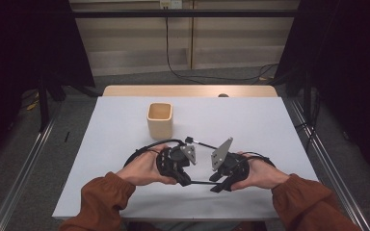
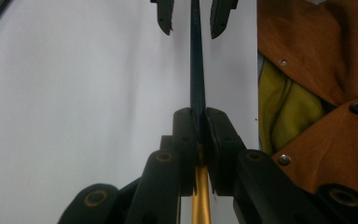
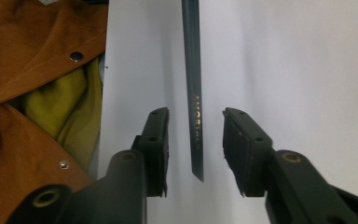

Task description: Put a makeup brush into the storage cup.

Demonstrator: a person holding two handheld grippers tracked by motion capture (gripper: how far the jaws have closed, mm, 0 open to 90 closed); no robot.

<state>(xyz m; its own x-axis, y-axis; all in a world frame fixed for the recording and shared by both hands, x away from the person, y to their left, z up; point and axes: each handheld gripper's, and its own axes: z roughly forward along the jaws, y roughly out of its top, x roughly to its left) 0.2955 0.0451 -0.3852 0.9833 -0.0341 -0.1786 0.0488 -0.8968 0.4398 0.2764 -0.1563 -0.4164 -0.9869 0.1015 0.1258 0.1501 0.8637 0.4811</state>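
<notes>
Our left tool (image 1: pixel 187 179) is clamped on a thin dark rod (image 2: pixel 196 65), with a gold section (image 2: pixel 202 196) showing behind the jaws in the left gripper view. The rod runs level just above the white table (image 1: pixel 250 125), near its front edge, spanning the gap between our two hands.

Our right tool (image 3: pixel 196 149) sits at the rod's free end. Its jaws flank the rod on both sides with clear gaps, pads not touching, moderately narrow. The rod tip, cut at a slant, ends between those jaws in the right gripper view; gold lettering on the shaft is too small to read.

In the left gripper view the right tool's jaw tips (image 2: pixel 192 16) appear far along the rod, one on each side.

A wooden cup (image 1: pixel 160 120) stands upright on the table behind our left hand (image 1: pixel 142 168), well apart from the rod. Our right hand (image 1: pixel 260 174) is near the front edge too. Rust-coloured sleeves (image 1: pixel 101 197) on both forearms.
</notes>
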